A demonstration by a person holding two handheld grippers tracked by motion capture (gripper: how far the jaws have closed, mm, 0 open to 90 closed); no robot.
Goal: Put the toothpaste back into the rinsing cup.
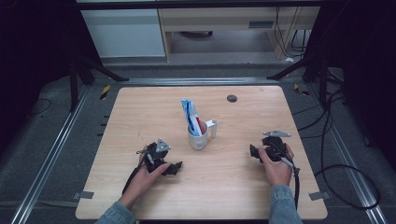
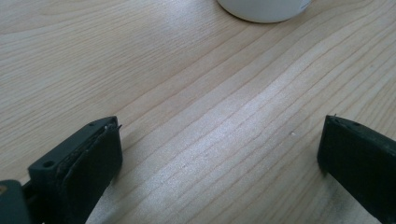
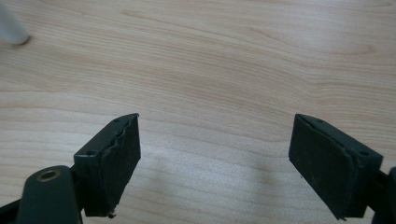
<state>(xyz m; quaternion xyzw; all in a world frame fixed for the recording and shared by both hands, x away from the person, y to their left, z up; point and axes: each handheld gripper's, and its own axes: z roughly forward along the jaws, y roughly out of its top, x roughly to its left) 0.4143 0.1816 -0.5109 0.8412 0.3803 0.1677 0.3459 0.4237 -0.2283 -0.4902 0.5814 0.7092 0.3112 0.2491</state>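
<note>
A white mug (image 1: 200, 136) stands near the middle of the wooden table (image 1: 140, 107), handle to the right. A blue and white tube (image 1: 189, 115) and a red item (image 1: 201, 126) stick up out of it. My left gripper (image 1: 175, 168) rests low on the table to the mug's front left, open, nothing between its jaws; the mug's base (image 2: 264, 10) sits just ahead of it. My right gripper (image 1: 253, 151) lies to the mug's right, open and empty. In the right gripper view the jaws stand wide over bare wood, with a white object (image 3: 11, 29) at the top left.
A dark round grommet (image 1: 231, 98) sits in the table near its far edge. Black cables (image 1: 336, 154) trail on the floor to the right. Dark stand legs (image 1: 98, 70) flank the table's far corners. White furniture (image 1: 123, 30) stands behind.
</note>
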